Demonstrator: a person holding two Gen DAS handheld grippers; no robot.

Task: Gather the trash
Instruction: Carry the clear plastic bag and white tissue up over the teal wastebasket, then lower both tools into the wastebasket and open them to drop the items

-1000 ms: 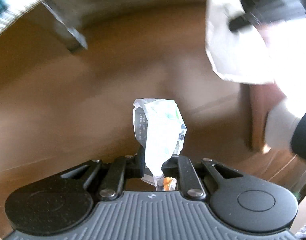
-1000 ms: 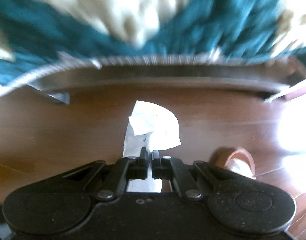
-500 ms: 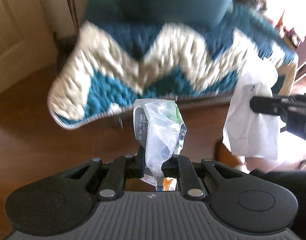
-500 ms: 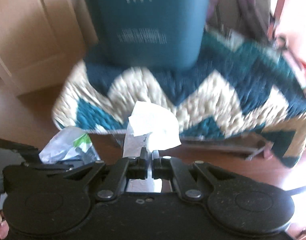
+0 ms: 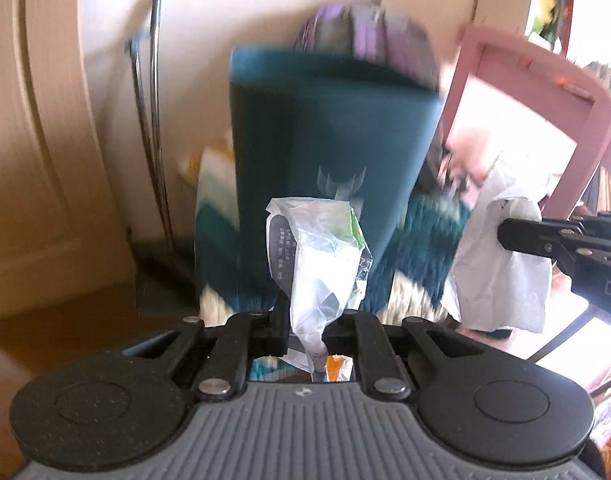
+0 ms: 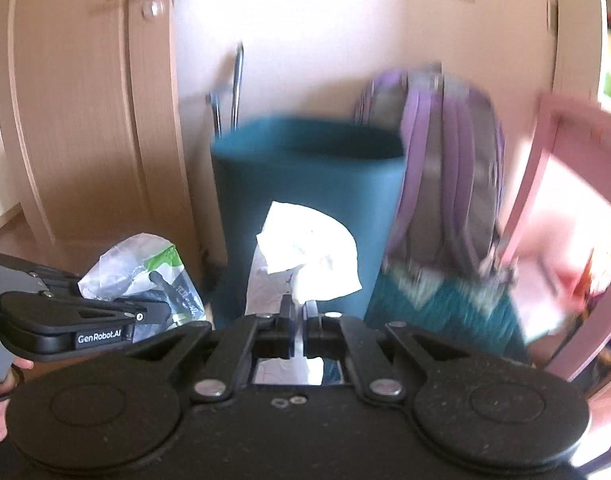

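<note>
My left gripper (image 5: 303,320) is shut on a crumpled clear plastic wrapper (image 5: 317,256) with green and black print; it also shows in the right wrist view (image 6: 141,276). My right gripper (image 6: 299,312) is shut on a crumpled white tissue (image 6: 305,256), which also shows in the left wrist view (image 5: 501,276). Both are held in the air in front of a tall teal bin (image 6: 305,184), also in the left wrist view (image 5: 329,152), whose open top shows above the tissue.
A purple and grey backpack (image 6: 445,168) leans right of the bin. A pink chair frame (image 5: 533,120) stands at the right. A teal and cream zigzag rug (image 5: 425,248) lies under the bin. A beige door (image 6: 85,120) is at the left.
Both grippers have risen from the wooden floor and rug, each with its trash, and now face the teal bin higher up and closer.
</note>
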